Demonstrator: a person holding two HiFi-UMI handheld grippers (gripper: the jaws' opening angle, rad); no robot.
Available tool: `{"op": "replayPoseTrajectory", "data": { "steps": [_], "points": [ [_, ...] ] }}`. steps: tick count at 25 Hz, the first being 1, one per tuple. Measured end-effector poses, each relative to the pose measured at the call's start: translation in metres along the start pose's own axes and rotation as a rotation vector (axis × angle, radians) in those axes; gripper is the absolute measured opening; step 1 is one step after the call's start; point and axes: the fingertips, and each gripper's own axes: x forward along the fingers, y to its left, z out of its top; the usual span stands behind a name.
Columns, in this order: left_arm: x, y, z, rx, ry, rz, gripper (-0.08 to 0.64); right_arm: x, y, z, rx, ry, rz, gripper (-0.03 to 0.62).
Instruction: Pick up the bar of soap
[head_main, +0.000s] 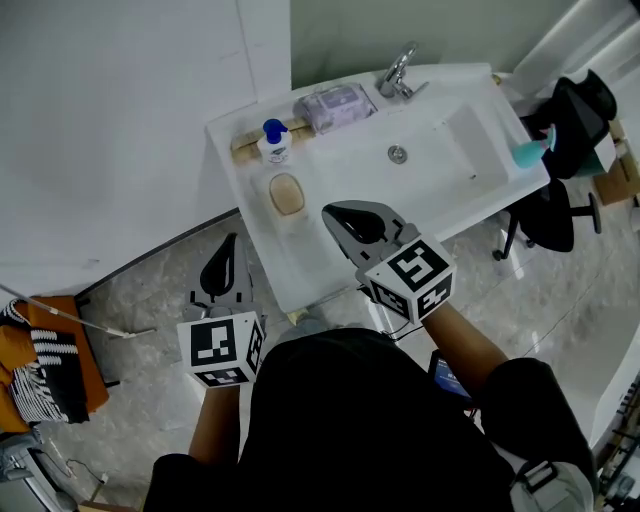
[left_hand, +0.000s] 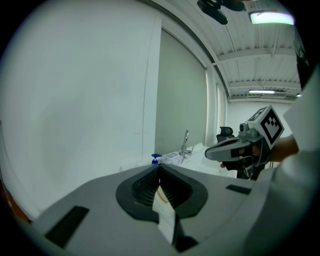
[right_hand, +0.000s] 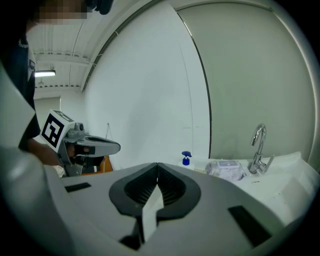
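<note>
**Soap pickup: approach stage, both grippers shut and empty**

Left gripper (head_main: 231, 246): hangs over the floor, off the left edge of the washstand (head_main: 285, 262). Its jaws are pressed together with nothing between them. Not placed for this pick.

Bar of soap (head_main: 287, 194): tan oval, lying flat on the white counter left of the basin (head_main: 450, 140), just in front of the blue-capped pump bottle (head_main: 273, 141). Untouched.

Right gripper (head_main: 335, 215): over the front part of the counter, tips near the soap, to its right and apart from it. Jaws fully closed, empty.

Judgement: the right gripper is the one to use.
- Part the jaws wider than the bar before going down.
- Swing the tips left until they stand above the bar and straddle its narrower width.
- Lower until the pads flank its sides, then close gently. The soap is likely slick and could squirt out.
- Keep clear of the bottle behind.
</note>
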Motion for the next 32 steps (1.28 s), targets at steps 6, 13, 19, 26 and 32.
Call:
{"op": "replayPoseTrajectory", "data": {
  "steps": [6,13,19,26,32],
  "points": [
    [0.011,0.023,-0.007,-0.015,0.003,-0.003,0.009,0.032,-0.009,-0.015,0.049,0.044,-0.068,0.009],
    [0.017,0.039,-0.013,-0.034,0.016,0.005,0.009,0.069,-0.029,-0.057,0.077,0.178,-0.107,0.072],
    [0.019,0.05,-0.014,-0.049,0.03,0.051,0.009,0.102,-0.036,-0.084,0.086,0.25,-0.096,0.171],
    [0.018,0.06,-0.017,-0.07,0.041,0.093,0.009,0.142,-0.05,-0.117,0.148,0.338,-0.146,0.256],
    [0.014,0.068,-0.027,-0.088,0.058,0.112,0.009,0.162,-0.048,-0.128,0.159,0.392,-0.204,0.309]
  ]
}}
